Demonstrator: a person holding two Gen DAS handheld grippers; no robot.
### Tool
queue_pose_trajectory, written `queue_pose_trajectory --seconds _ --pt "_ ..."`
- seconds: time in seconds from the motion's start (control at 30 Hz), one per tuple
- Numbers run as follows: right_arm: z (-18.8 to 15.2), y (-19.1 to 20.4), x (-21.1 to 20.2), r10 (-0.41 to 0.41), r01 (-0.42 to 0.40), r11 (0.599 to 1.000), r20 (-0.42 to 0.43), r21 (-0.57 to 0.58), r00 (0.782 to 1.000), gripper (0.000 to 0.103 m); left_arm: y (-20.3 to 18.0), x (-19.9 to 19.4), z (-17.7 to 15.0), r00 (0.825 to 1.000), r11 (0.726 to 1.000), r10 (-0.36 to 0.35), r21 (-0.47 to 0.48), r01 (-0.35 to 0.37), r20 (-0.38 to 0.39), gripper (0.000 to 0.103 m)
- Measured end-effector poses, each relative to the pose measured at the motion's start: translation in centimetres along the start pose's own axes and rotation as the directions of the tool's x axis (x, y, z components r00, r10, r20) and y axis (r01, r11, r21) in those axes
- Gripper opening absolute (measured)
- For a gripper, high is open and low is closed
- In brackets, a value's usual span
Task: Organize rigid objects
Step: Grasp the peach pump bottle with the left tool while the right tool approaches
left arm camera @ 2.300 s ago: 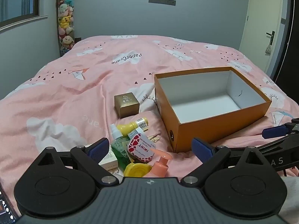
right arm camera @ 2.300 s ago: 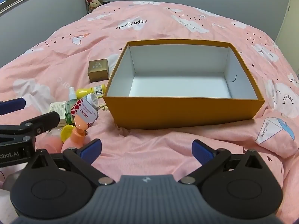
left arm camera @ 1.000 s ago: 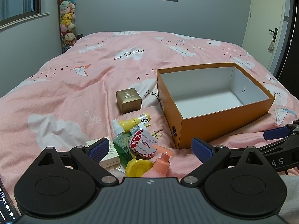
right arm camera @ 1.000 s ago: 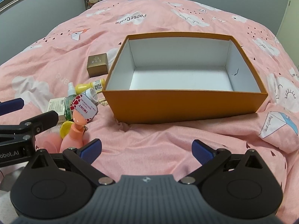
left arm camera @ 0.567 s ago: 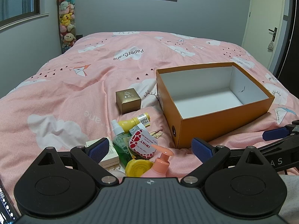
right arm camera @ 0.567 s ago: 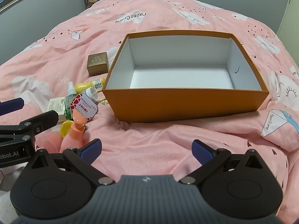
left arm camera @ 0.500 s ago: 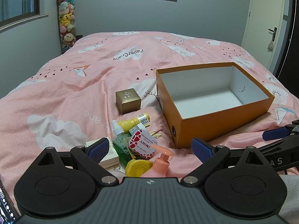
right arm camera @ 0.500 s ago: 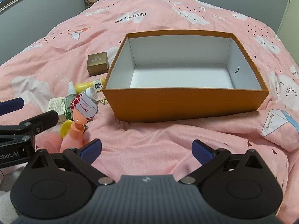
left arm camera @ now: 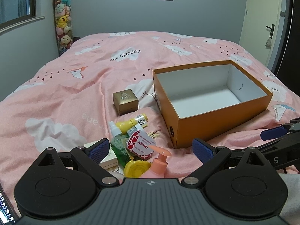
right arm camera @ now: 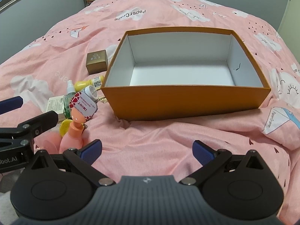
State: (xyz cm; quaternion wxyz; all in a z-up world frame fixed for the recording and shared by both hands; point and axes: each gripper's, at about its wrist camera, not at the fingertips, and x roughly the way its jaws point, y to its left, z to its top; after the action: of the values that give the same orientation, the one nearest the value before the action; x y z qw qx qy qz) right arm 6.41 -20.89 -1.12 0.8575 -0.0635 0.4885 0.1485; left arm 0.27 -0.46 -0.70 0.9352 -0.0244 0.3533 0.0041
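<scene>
An empty orange box [left arm camera: 221,118] [right arm camera: 185,101] with a white inside sits on the pink bed. Left of it lies a pile: a gold cube box [left arm camera: 125,101] [right arm camera: 97,61], a yellow bottle [left arm camera: 131,123], a green spray bottle [left arm camera: 118,146], a red-and-white mint tin [left arm camera: 140,144] [right arm camera: 82,106], a peach pump bottle [left arm camera: 158,166] [right arm camera: 74,135], a yellow lid [left arm camera: 135,169] and a white carton [left arm camera: 109,159]. My left gripper [left arm camera: 151,149] is open just short of the pile. My right gripper [right arm camera: 147,150] is open over bare blanket in front of the box.
The pink blanket [left arm camera: 75,93] covers the whole bed. A column of plush toys [left arm camera: 62,20] stands by the far left wall, a door [left arm camera: 262,28] at the far right. Each gripper's fingers show at the edge of the other's view.
Both views shifted slightly; the right gripper drew a little closer to the box. Nothing was picked up and the objects lie where they were.
</scene>
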Motion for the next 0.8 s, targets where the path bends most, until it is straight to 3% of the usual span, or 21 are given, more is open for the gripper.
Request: queue_pose_trajectory --seconds 0.17,0.3,0.4,0.47,0.53,0.63,0.8 --pt "0.4 0.1 -0.1 0.048 -0.048 0.998 0.005 -0.048 0.999 0.101 0.8 0.0 0.0 0.999 0.999 -0.038 -0.004 0.038 -0.025 0.103" --pt "1.3 0.7 0.4 0.062 -0.059 0.987 0.013 -0.150 0.998 0.101 1.9 0.3 -0.1 0.998 0.999 -0.036 0.001 0.036 -0.058 0.103" --pt "2.1 1.3 1.3 0.081 -0.077 0.971 0.004 -0.226 0.997 0.100 3.1 0.8 -0.3 0.993 0.997 -0.072 -0.040 0.068 -0.099 0.103" --pt "2.6 1.5 2.1 0.100 -0.097 0.963 -0.002 -0.252 0.995 0.086 3.7 1.1 -0.5 0.988 0.993 -0.102 -0.065 0.095 -0.117 0.103" --pt "3.1 1.3 2.8 0.133 -0.128 0.960 0.002 -0.251 0.991 0.080 4.1 1.5 -0.6 0.982 0.990 -0.128 -0.077 0.118 -0.140 0.099" --pt "4.0 0.2 3.7 0.211 -0.199 0.958 0.035 -0.206 0.977 0.081 4.1 2.4 -0.7 0.974 0.987 -0.147 -0.082 0.135 -0.174 0.086" --pt "5.9 -0.2 6.0 0.241 -0.242 0.956 -0.030 -0.168 0.970 0.077 3.0 4.0 -0.6 0.959 0.982 -0.190 -0.034 0.187 -0.208 0.084"
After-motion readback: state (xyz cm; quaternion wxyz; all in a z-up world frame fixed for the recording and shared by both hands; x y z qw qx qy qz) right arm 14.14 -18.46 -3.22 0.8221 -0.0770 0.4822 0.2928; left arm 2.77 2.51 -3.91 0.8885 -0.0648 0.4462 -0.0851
